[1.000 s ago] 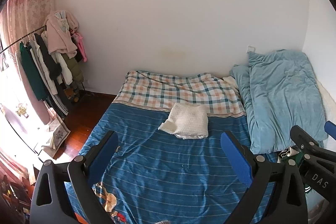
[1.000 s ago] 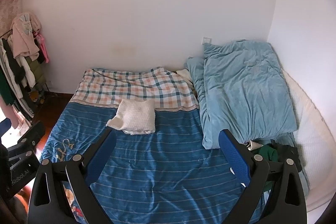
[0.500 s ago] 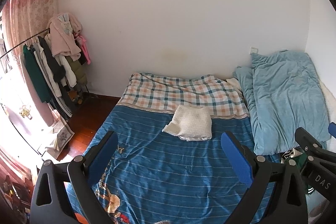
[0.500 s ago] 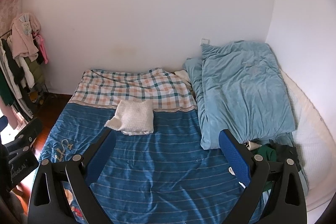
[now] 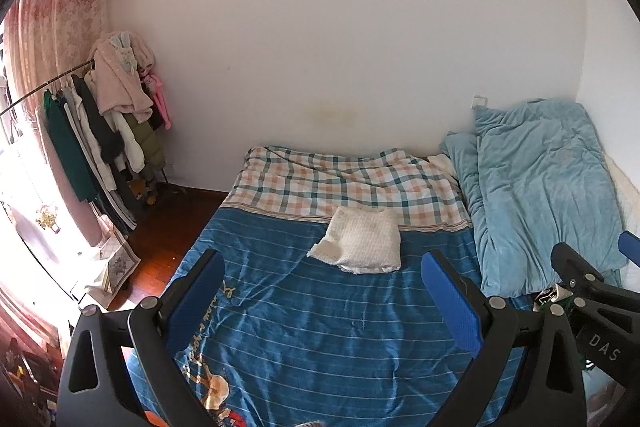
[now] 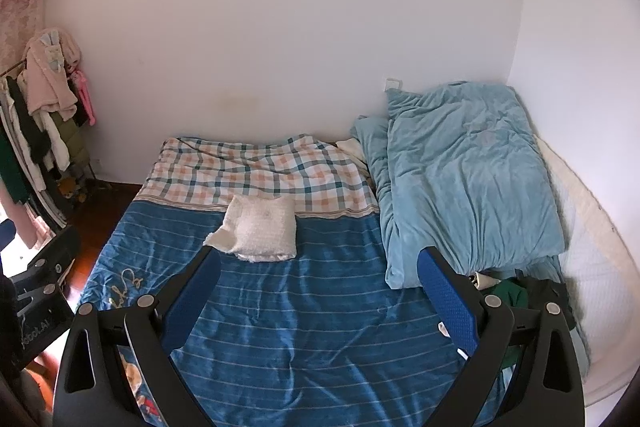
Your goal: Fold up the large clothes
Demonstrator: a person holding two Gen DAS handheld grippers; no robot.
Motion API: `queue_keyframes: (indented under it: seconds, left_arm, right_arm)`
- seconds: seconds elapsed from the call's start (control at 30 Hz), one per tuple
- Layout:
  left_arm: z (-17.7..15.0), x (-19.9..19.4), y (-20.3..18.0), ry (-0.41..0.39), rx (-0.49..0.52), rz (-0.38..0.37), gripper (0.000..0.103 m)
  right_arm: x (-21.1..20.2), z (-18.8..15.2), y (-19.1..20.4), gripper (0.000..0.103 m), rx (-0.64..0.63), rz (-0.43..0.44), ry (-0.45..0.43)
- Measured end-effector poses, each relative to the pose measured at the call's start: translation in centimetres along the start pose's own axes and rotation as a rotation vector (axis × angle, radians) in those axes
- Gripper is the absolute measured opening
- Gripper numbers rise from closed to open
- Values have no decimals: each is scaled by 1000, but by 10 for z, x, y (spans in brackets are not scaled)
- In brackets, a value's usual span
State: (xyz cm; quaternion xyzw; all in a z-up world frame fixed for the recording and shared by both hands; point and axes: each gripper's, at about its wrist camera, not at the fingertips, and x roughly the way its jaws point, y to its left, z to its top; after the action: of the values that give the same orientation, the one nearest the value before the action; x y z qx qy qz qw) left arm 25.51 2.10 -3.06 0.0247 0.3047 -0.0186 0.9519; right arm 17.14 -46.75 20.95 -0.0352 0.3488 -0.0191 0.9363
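Both claws hang above the bed [image 5: 320, 339] with their blue pads spread wide and nothing between them: the left claw [image 5: 320, 301] and the right claw [image 6: 318, 297] are each fully open and holding nothing. The folded white sweater [image 5: 360, 247] lies on the blue striped cover, just at the seam where the checked sheet [image 5: 344, 183] begins, well apart from both claws. Compared with a second ago, the left view has swung a little to the left and back: the clothes rack [image 5: 100, 131] and the pink curtain [image 5: 68, 11] now show further in from the edge, and the sweater sits slightly higher and further right in the picture. The right view has shifted less; the sweater [image 6: 260, 231] has slid a touch left and up, and the pale blue quilt [image 6: 468, 179] along the wall side looks much as it did. A heap of dark green clothes [image 6: 512, 295] lies at the foot of that quilt, just beyond the right claw's right finger. The left claw's body shows at the left edge of the right view, lower than before.
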Motion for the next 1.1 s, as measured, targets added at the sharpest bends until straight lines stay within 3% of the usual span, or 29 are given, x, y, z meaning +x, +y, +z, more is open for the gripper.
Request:
queue_keyframes:
  seconds: [1.1]
  left_arm:
    - [-3, 3, 9, -1, -1, 20, 101]
  right_arm:
    - [-5, 0, 5, 101, 12, 8, -6]
